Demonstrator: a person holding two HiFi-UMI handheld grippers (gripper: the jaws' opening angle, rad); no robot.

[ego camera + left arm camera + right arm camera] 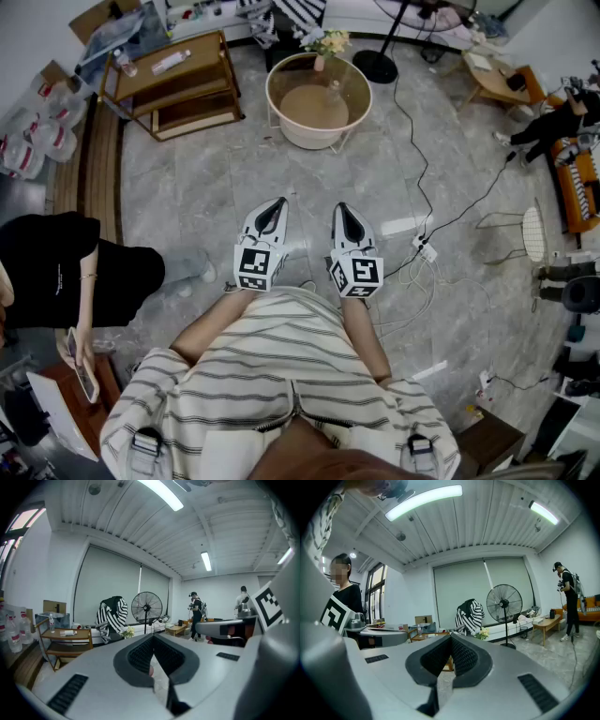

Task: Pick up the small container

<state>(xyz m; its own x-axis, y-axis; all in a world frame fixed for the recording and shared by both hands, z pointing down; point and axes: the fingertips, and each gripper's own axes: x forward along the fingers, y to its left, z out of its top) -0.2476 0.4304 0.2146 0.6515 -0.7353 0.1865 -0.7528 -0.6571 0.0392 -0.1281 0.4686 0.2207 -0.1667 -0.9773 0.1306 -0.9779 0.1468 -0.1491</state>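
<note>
Both grippers are held side by side at waist height over the grey marble floor, pointing forward. My left gripper (278, 201) is shut with nothing in it, and in its own view the dark pads meet at the tip (152, 639). My right gripper (341, 206) is shut and empty as well, its pads closed together (450, 641). About a metre ahead stands a round glass-topped table (281, 112) with a vase of flowers (325, 43) and a small clear object (334, 91) on it, too small to make out. Neither gripper is near the table.
A wooden shelf cart (178, 80) stands at the back left, and a standing fan (146, 607) has its base (375, 66) behind the table. Cables and a power strip (424, 249) cross the floor on the right. A person in black (56, 272) stands close on the left.
</note>
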